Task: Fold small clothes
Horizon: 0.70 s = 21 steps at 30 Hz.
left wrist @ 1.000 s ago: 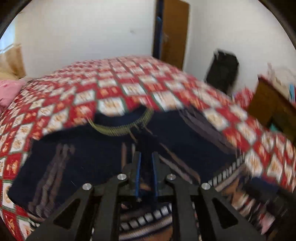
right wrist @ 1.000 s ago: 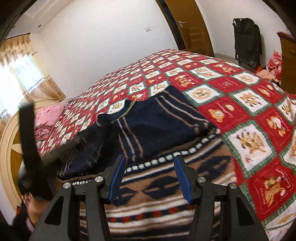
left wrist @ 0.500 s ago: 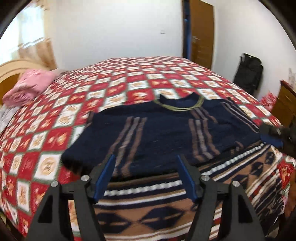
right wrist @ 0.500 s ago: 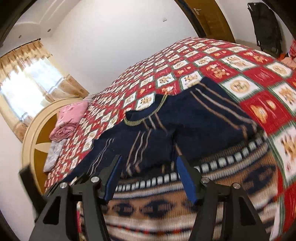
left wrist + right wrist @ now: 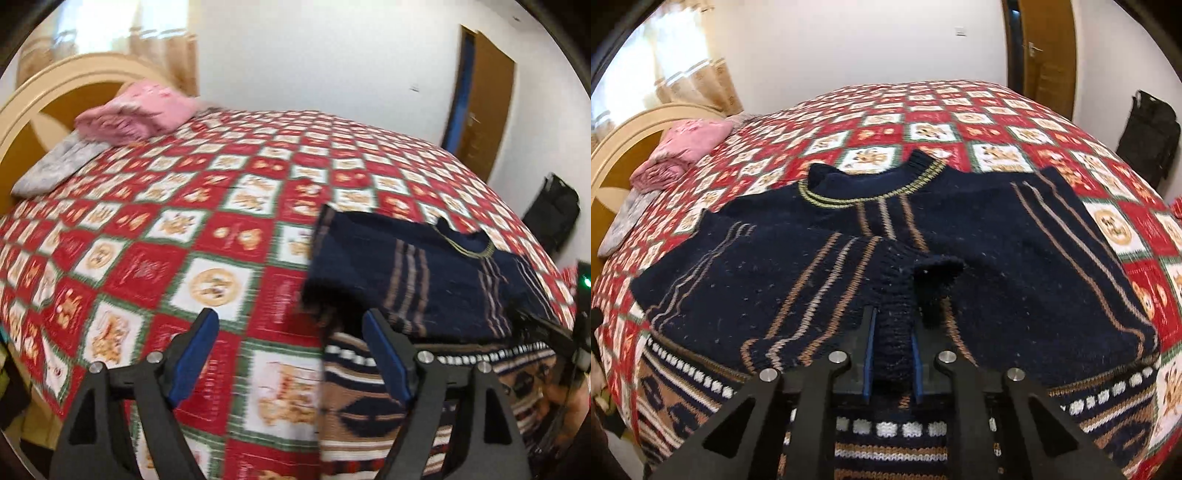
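Observation:
A navy knit sweater point(image 5: 1015, 258) with tan stripes and a patterned hem lies on the bed, both sleeves folded inward over its chest. My right gripper point(image 5: 891, 332) is shut on a ribbed sleeve cuff point(image 5: 892, 295) at the sweater's middle. In the left wrist view the sweater point(image 5: 424, 280) lies to the right. My left gripper point(image 5: 290, 332) is open and empty above the bedspread, just left of the sweater's near left edge. The right gripper's body shows at that view's right edge.
A red and white checked bedspread point(image 5: 184, 240) covers the bed. Pink folded clothes point(image 5: 136, 114) and a grey garment point(image 5: 59, 166) lie by the curved headboard point(image 5: 33, 96). A black bag point(image 5: 1148, 136) stands by the wall near a wooden door point(image 5: 1049, 55).
My left gripper let go of the sweater, opened and swung left. My right gripper moved in over the sweater and closed on the sleeve cuff.

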Tool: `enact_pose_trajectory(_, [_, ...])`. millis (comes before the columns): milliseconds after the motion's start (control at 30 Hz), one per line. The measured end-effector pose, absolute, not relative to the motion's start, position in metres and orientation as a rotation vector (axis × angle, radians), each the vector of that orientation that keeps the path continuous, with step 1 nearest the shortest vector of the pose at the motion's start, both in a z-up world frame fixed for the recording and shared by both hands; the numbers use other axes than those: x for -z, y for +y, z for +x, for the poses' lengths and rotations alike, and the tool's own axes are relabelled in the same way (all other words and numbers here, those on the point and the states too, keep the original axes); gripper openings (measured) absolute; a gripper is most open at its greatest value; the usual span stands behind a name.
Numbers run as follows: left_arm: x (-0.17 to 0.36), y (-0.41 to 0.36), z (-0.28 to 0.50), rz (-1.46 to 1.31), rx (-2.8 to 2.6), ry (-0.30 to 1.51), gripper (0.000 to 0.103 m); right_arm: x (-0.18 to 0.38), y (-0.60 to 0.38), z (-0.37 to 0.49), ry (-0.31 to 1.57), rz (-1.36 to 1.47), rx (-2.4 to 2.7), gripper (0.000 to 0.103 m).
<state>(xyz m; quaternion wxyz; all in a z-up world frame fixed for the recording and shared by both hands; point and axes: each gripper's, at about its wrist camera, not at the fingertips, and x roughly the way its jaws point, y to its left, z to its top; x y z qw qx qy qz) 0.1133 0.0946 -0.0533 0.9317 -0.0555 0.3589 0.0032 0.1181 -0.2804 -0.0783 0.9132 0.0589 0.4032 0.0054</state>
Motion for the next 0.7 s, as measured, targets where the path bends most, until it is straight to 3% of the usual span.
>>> enact_pose_trajectory(333, [0.047,0.111,0.115,-0.136,-0.036,0.706,0.083,0.002,-0.29,0.124,0.647,-0.229,0.081,0.015])
enact_pose_trajectory(600, [0.049,0.096,0.12,-0.099,-0.01,0.717,0.083,0.057,-0.342,0.145,0.742,-0.305,0.162,0.015])
enact_pose_trajectory(700, [0.047,0.085,0.122,-0.072,-0.001,0.714,0.083,0.081,-0.366,0.147,0.863,-0.14,0.129,0.029])
